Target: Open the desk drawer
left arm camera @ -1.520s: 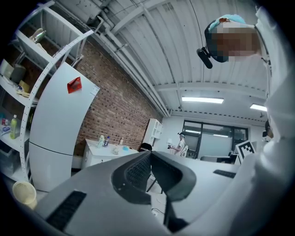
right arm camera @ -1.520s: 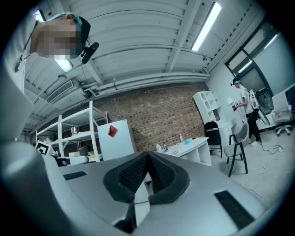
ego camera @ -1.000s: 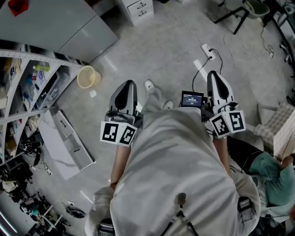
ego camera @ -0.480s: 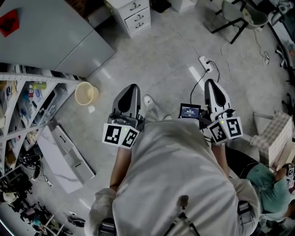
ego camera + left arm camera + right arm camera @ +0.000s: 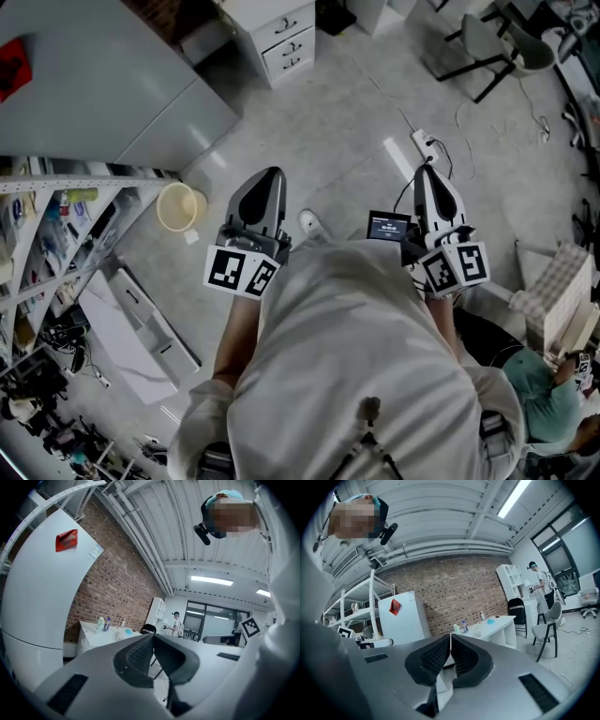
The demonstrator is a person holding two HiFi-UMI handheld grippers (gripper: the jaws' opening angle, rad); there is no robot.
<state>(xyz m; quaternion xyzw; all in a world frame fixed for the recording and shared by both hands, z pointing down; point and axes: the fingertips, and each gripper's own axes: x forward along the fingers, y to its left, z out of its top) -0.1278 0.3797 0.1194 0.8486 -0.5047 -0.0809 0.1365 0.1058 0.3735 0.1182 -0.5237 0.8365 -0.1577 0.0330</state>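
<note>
Progress: basically zero, nothing opened yet | tongs: left gripper (image 5: 152, 637) and right gripper (image 5: 450, 637) both pinched shut, holding nothing | desk drawer (image 5: 289, 39): looks closed, far side, well apart from both | todo: reach it, grab, pull

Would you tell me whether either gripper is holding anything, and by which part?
Nothing is held: the left gripper and the right gripper are both shut, with nothing between their jaws.
</note>
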